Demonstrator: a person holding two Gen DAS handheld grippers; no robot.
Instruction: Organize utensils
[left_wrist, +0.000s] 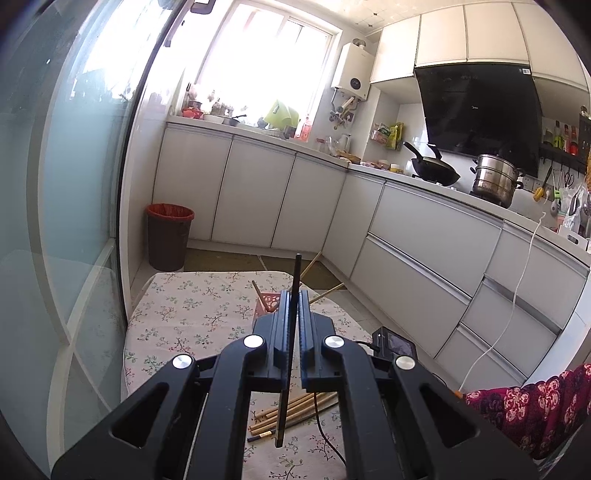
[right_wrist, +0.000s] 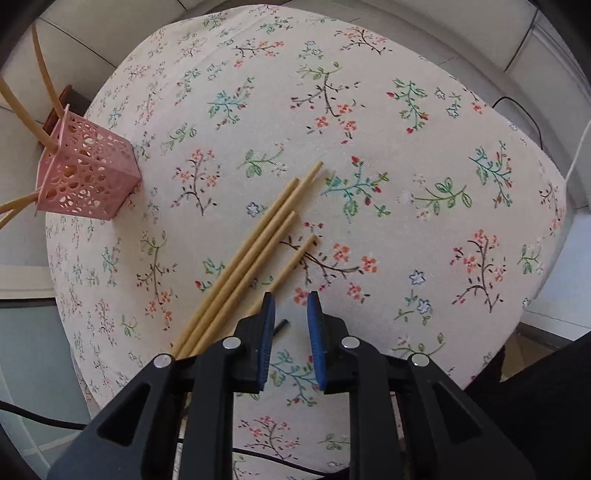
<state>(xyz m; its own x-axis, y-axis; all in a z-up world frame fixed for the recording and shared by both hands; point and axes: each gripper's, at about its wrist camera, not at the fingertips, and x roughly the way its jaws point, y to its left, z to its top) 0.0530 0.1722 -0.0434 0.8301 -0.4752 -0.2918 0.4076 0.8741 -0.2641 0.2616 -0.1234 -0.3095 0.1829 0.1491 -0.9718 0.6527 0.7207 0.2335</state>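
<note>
Black chopstick (left_wrist: 292, 317) is pinched upright by the shut left gripper (left_wrist: 294, 295), while bamboo chopsticks (right_wrist: 255, 254) lie diagonally lower-left of the empty, part-open right gripper (right_wrist: 291, 308).

The left wrist view looked nearly level across the flowered table (left_wrist: 192, 314) toward far kitchen cabinets (left_wrist: 258, 192). The right wrist view looked steeply down, close. Both shared the bamboo chopsticks (right_wrist: 251, 258).
</note>
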